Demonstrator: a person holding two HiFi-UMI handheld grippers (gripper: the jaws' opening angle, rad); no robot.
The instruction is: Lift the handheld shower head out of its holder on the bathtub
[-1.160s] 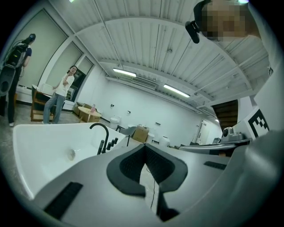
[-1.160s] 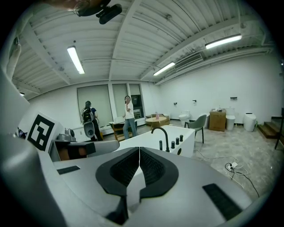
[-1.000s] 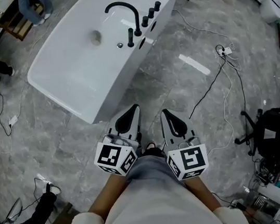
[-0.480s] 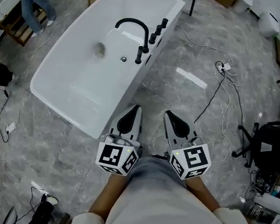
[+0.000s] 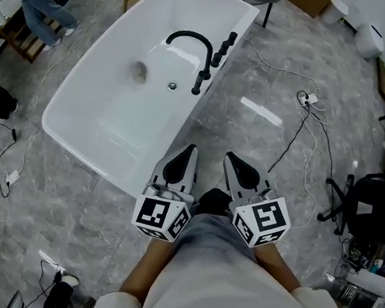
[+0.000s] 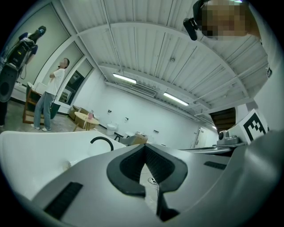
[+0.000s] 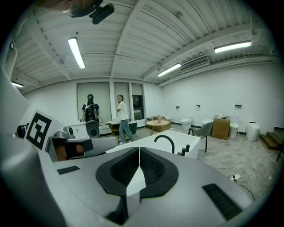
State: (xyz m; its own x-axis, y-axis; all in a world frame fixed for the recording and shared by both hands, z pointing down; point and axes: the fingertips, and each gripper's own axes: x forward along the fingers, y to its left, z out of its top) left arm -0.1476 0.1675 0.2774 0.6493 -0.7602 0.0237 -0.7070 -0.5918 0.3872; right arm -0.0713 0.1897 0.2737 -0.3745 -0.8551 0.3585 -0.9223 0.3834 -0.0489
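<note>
Head view pretty much says it all: nothing on this job is done yet. The white bathtub (image 5: 100,121) sits ahead on the grey stone floor (image 5: 261,131), with the black fittings lined up along its right-hand rim. The arched faucet spout (image 5: 189,38) curves over the basin, and a row of short black pieces stands by its foot. My guess is the handheld shower head (image 5: 201,81) is the slim upright stick at the end of that row nearest the person, sitting in its holder on the rim. It's tiny from here though, so I wouldn't swear which piece it is. Either way, everything on that rim looks seated and untouched. The left gripper (image 5: 190,149) and right gripper (image 5: 228,156) are both held out in front of the person, short of the tub's near corner and well apart from the fittings. Left gripper view shows its jaws clenched tip to tip with nothing between them. Right gripper view shows the same, pads meeting at the tip and empty, with the tub and spout off in the distance. So basically the whole task is left: get up alongside the tub's right rim, spread one set of jaws, close on the shower head and lift it out of the holder.
</note>
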